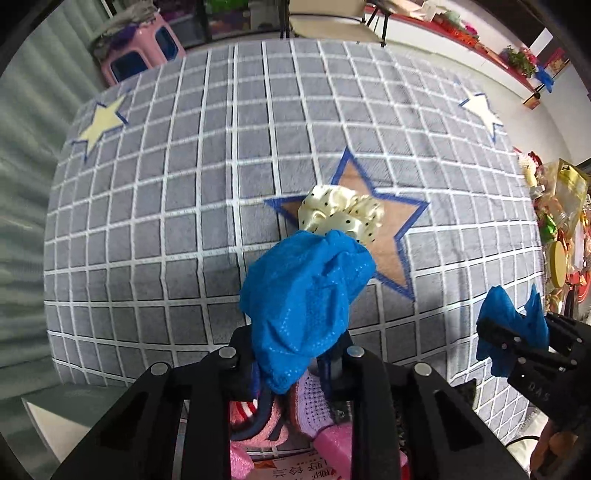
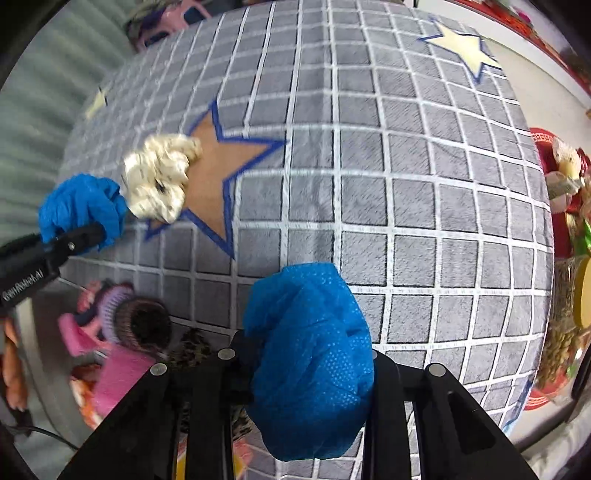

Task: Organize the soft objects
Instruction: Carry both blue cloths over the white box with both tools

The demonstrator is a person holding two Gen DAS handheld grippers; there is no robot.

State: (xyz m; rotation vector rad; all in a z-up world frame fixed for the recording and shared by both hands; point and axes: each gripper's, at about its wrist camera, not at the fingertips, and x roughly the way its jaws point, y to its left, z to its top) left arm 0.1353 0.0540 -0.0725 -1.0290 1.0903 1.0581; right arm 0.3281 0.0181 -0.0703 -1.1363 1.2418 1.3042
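Both grippers wear blue cloth covers on their fingers. My left gripper (image 1: 310,280) points down over a grey checked mat (image 1: 184,184). Its covered tips are bunched together, and a cream dotted scrunchie (image 1: 343,210) touches them over an orange star. The right wrist view shows the same left gripper (image 2: 85,210) against the scrunchie (image 2: 159,181), seemingly pinching its edge. My right gripper (image 2: 314,350) hangs above the mat's near edge with its covers pressed into one lump and nothing visible between them. In the left wrist view the right gripper (image 1: 517,325) is at the right.
A pink box (image 1: 332,439) with knitted pieces (image 2: 136,321) sits at the mat's near edge, under my left gripper. A leopard-print piece (image 2: 195,347) lies beside it. A pink stool (image 1: 144,55) and a chair (image 1: 325,18) stand beyond the mat. Packets (image 1: 557,206) crowd the right side.
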